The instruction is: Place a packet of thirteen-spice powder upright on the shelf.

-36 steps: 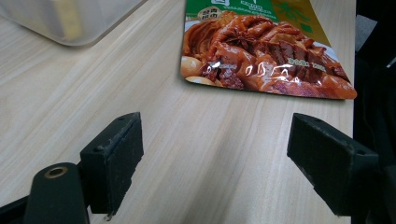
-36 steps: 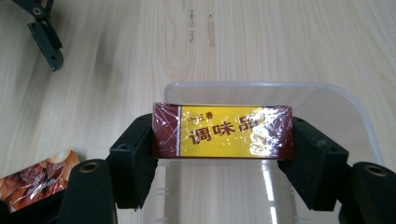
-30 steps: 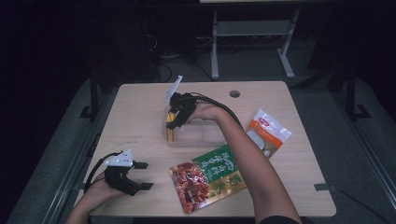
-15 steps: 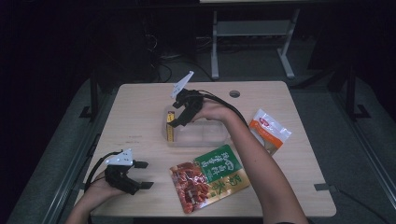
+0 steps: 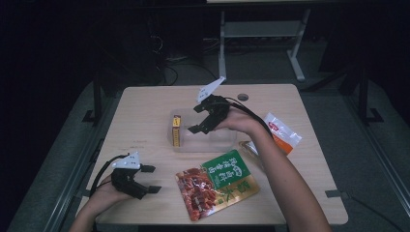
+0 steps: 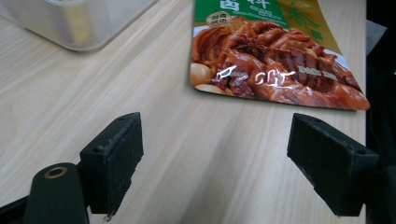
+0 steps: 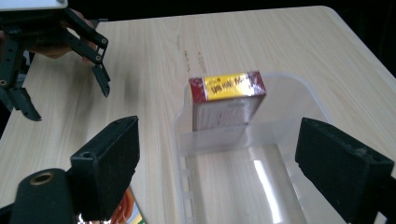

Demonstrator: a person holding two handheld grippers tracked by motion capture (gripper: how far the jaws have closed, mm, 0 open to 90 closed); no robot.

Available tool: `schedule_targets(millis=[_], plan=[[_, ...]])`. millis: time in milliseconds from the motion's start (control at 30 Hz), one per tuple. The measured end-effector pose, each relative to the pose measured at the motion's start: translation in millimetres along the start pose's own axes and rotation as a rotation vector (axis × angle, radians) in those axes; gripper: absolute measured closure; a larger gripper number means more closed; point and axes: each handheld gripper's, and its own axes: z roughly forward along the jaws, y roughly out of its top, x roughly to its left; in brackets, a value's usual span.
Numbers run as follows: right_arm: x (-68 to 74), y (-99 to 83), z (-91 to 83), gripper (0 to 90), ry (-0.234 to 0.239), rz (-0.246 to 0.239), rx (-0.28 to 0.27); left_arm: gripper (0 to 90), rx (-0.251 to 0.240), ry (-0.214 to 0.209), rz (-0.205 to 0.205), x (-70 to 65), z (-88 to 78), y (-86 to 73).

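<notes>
While right gripper (image 5: 200, 118) gapes empty, boxed bin (image 5: 220, 141) below, sauce packet (image 5: 217, 183) near.

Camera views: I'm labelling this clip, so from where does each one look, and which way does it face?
High view: fixed above the person's side, facing forward and down on the table; both forearms enter from the bottom.
Left gripper view: rides the left gripper, looking along its open jaws at the food pouch.
Right gripper view: rides the right gripper, looking along its open jaws into the clear container with the red-and-yellow box.
Shared: the high view and right gripper view both show that box, container and left gripper.
</notes>
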Motion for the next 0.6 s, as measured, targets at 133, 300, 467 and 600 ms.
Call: schedule_targets(millis=[133, 300, 467, 600], plan=[[6.9, -14.5, -13.7, 13.4, -0.026, 0.027, -0.027, 17.7, -0.015, 0.010, -0.016, 1.0, 0.8, 4.2], [16.0, -36.1, -28.6, 13.4, -0.058, 0.076, -0.055, 17.7, 0.008, 0.030, 0.000, 2.3, 1.9, 9.7], [27.6, -58.5, -37.3, 13.5, -0.119, 0.131, -0.040, 17.8, 0.003, 0.027, 0.005, 1.0, 4.5, 14.3], [36.5, -76.9, -38.5, 13.8, -0.177, 0.158, -0.011, 17.8, 0.010, 0.027, 0.018, 0.1, 6.5, 14.0]])
